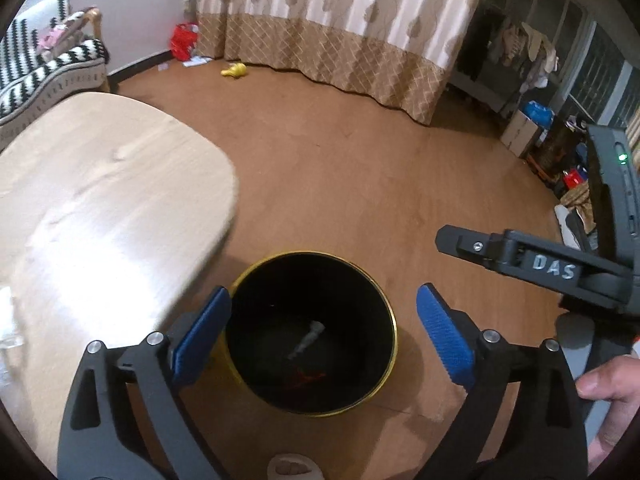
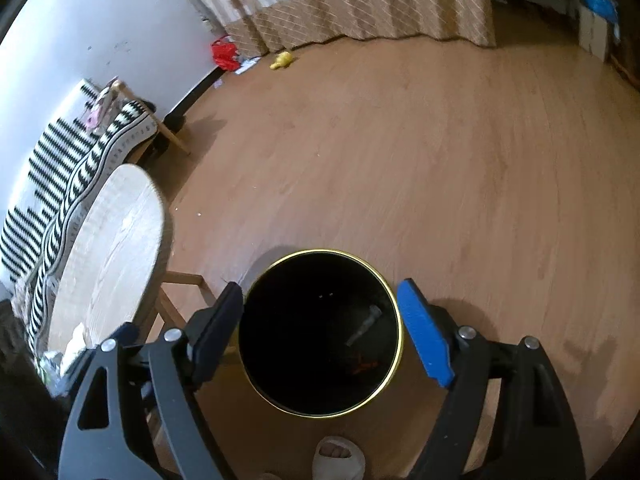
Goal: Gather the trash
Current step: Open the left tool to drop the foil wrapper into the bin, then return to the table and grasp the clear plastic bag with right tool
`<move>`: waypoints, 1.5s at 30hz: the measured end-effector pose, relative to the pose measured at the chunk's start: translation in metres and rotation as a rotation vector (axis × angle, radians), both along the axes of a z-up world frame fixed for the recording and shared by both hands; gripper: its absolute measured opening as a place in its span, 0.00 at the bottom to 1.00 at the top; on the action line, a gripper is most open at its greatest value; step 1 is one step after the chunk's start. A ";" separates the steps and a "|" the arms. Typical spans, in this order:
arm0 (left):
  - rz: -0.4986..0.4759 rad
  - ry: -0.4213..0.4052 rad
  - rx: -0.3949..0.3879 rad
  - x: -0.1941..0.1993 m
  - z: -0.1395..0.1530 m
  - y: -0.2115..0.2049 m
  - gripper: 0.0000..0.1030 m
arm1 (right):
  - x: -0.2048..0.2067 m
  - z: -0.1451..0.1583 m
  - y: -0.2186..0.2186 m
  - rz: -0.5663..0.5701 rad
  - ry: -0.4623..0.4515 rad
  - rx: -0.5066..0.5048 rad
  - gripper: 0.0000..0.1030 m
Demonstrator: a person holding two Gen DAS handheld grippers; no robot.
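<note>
A round black bin with a yellow rim point(image 1: 394, 334) point(image 2: 398, 320) stands on the wooden floor beside the table. At its bottom lie a grey crumpled scrap point(image 1: 308, 338) point(image 2: 364, 326) and a red scrap point(image 1: 306, 380) point(image 2: 364, 367). My left gripper point(image 1: 324, 330) hangs open over the bin mouth, its blue pads point(image 1: 444, 336) wide apart with nothing between them. My right gripper point(image 2: 322, 328) also stands open above the bin, empty. In the left wrist view the right gripper's black body point(image 1: 532, 264) shows at the right edge.
A light wooden table point(image 1: 100, 200) point(image 2: 116, 240) stands left of the bin, with white clutter at its near corner point(image 2: 76, 344). A patterned sofa point(image 2: 68, 168) lies behind it. A red bag point(image 1: 184, 40) and a yellow object point(image 1: 234, 70) lie by the curtain. A slippered foot point(image 2: 338, 454) is near the bin.
</note>
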State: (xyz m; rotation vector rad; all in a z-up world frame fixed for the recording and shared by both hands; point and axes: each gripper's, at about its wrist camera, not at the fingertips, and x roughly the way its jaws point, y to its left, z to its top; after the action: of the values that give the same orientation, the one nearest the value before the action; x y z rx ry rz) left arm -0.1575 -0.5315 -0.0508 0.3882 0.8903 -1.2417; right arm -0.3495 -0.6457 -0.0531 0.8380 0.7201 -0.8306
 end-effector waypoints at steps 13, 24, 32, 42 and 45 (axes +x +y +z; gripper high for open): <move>0.388 -0.072 -0.050 0.119 0.066 0.210 0.90 | 0.150 0.041 0.129 0.442 -0.008 -0.144 0.76; 0.767 -0.158 -0.012 0.190 0.080 0.438 0.90 | 0.266 0.048 0.274 0.826 -0.009 -0.195 0.79; 0.881 -0.180 0.012 0.220 0.063 0.548 0.92 | 0.306 0.032 0.312 0.897 0.054 -0.211 0.82; 0.798 -0.166 0.055 0.236 0.035 0.556 0.92 | 0.332 0.007 0.301 0.844 0.133 -0.195 0.82; 0.784 -0.175 0.094 0.242 0.026 0.555 0.92 | 0.337 0.000 0.297 0.833 0.151 -0.180 0.61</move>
State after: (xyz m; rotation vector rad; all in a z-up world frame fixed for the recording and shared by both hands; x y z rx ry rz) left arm 0.0842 0.0236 -0.0249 0.1822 0.8326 -0.4392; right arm -0.0125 -0.3492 -0.0533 0.2550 1.0071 -0.1973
